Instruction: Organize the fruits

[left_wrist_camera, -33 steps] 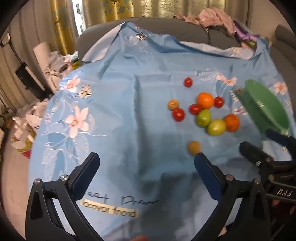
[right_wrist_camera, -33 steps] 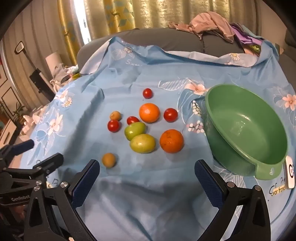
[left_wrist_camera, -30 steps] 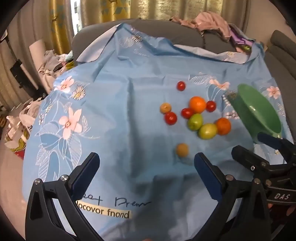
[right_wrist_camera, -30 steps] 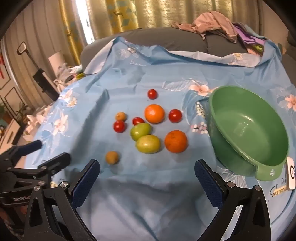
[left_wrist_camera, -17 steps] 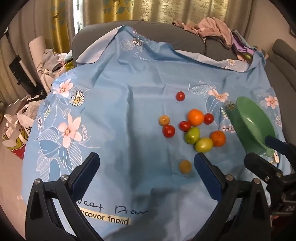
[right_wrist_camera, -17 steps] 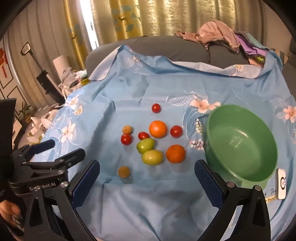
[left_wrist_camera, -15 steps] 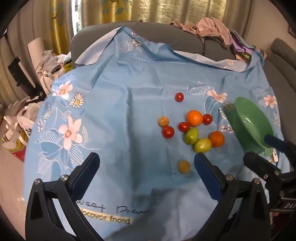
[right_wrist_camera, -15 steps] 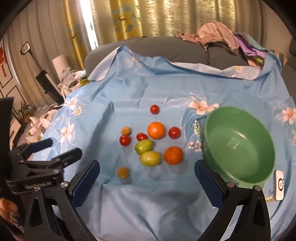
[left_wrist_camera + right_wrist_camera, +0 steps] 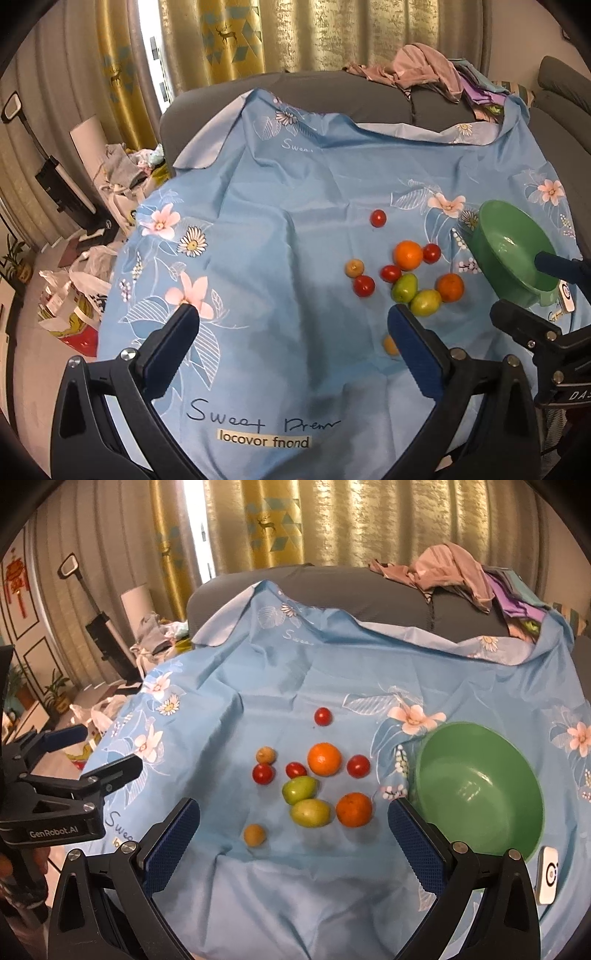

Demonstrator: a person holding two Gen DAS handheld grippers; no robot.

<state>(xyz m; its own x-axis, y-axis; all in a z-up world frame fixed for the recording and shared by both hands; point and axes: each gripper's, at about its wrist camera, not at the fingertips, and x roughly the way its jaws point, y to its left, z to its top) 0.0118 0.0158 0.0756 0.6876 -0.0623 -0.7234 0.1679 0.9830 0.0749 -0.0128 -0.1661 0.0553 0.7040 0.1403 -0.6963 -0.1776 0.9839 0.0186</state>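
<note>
On a blue flowered cloth (image 9: 258, 686) lie two oranges (image 9: 324, 759) (image 9: 354, 809), two green fruits (image 9: 300, 789) (image 9: 310, 812), several red tomatoes such as one at the far end (image 9: 323, 716), and two small brown fruits (image 9: 265, 755) (image 9: 254, 835). An empty green bowl (image 9: 480, 786) stands to their right. My right gripper (image 9: 291, 806) hovers open above the near side of the fruits. Left of them, my left gripper (image 9: 292, 314) is open over bare cloth. Its right finger partly hides one brown fruit (image 9: 388, 345). Neither gripper holds anything.
A small white device (image 9: 548, 875) lies by the bowl near the table's front right edge. A grey sofa (image 9: 332, 587) with piled clothes (image 9: 454, 572) stands behind the table. Bags and clutter (image 9: 74, 295) cover the floor to the left.
Both grippers have drawn back and risen, so the fruits and bowl look smaller and farther off. Both have stayed open, and no fruit has moved.
</note>
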